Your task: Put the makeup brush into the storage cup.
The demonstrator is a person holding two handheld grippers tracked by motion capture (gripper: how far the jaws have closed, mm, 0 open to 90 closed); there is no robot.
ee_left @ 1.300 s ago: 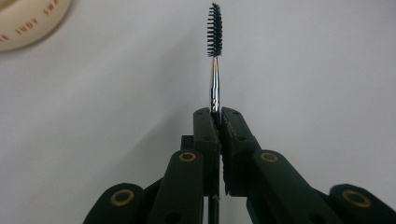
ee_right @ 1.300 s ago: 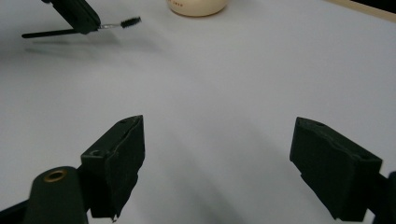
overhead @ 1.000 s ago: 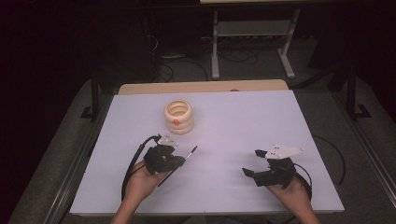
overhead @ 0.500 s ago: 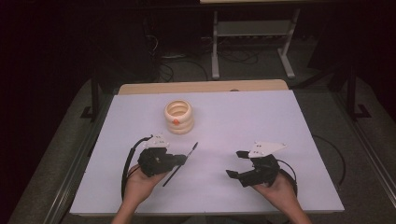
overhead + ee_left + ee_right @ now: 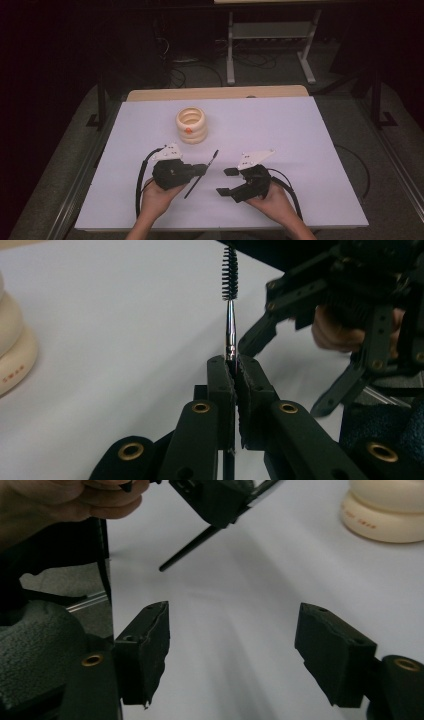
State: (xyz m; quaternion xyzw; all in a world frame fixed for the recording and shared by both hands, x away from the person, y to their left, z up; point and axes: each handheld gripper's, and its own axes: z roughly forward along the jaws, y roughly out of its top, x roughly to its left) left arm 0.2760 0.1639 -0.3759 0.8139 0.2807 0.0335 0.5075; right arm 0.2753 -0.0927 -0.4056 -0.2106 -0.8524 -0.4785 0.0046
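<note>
A white table [image 5: 310, 130] stands in a dark room. Near its far edge sits a cream ribbed pot [image 5: 190, 125]; what is inside cannot be told. The left gripper [image 5: 200, 170] clamps a thin black brush [image 5: 230, 300] by its shaft, bristles outward. The right gripper [image 5: 227, 181], just beside it, has been closing its jaws, which are apart with nothing between them.

bare table [image 5: 300, 130] all round; only the ringed cream holder [image 5: 191, 125] stands behind the grippers.

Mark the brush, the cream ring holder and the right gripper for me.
brush [image 5: 230, 270], left gripper view, bristle head
cream ring holder [image 5: 191, 126], high view, stacked side wall
right gripper [image 5: 227, 181], high view, between its fingertips
</note>
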